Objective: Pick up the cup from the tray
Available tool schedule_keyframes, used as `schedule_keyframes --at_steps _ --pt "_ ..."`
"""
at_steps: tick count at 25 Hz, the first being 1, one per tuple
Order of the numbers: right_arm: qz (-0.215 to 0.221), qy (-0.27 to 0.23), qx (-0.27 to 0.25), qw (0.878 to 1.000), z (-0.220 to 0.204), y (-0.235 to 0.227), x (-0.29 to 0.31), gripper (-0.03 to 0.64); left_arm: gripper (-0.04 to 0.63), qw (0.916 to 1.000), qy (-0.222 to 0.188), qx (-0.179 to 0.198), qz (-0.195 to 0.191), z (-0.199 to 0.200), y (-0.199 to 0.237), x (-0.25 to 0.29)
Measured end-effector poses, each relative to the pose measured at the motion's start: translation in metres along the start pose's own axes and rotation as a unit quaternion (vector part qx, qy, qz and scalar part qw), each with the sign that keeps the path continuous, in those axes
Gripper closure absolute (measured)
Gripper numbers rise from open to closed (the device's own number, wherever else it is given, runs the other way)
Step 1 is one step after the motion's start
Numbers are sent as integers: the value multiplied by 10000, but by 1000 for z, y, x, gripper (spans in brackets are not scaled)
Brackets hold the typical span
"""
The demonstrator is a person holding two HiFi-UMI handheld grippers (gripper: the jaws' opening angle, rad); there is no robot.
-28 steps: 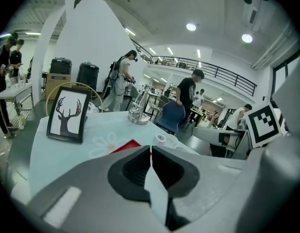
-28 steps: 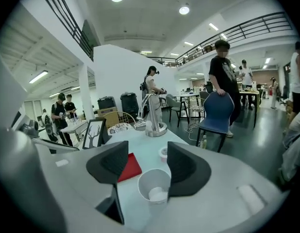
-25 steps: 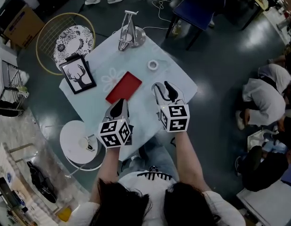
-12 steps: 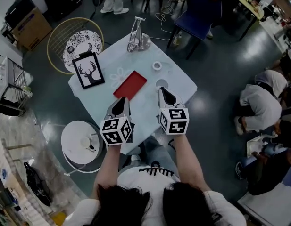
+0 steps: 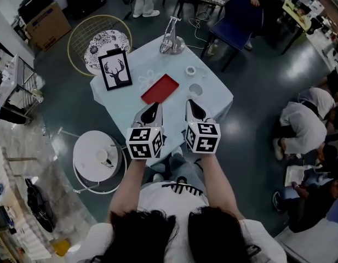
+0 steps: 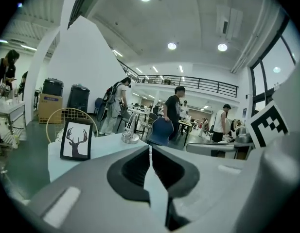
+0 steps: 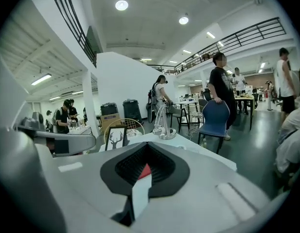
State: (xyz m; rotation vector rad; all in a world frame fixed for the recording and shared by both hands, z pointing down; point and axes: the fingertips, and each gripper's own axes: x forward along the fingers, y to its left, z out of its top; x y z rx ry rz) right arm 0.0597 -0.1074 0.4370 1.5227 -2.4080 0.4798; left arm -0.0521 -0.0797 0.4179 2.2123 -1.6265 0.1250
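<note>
Right claw (image 5: 191, 102) closed empty, left claw (image 5: 155, 107) also together, both short of pale round cup (image 5: 195, 89) at 12 o'clock, likely regrouping.

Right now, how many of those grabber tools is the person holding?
2. The left gripper is over the table's near edge, just short of the red tray. The right gripper is alongside it, to its right. Neither holds anything; none seem hidden.
</note>
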Motion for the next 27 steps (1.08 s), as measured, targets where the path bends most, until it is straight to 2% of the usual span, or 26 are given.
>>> schedule_keyframes --at_steps 6,12,19,27 --pt "44 111 -149 9998 -10 17 -12 595 595 9999 -117 0 25 1 -3 -16" --pt "80 16 -310 9995 -2 27 -18 595 595 9998 -123 132 -6 -2 -4 -26" --pt "94 -18 -566 9984 0 37 -29 595 595 9997 -207 55 80 -3 -2 -40" --pt "21 32 -600 9982 -13 33 -31 595 595 9996 -233 137 120 -12 2 -43"
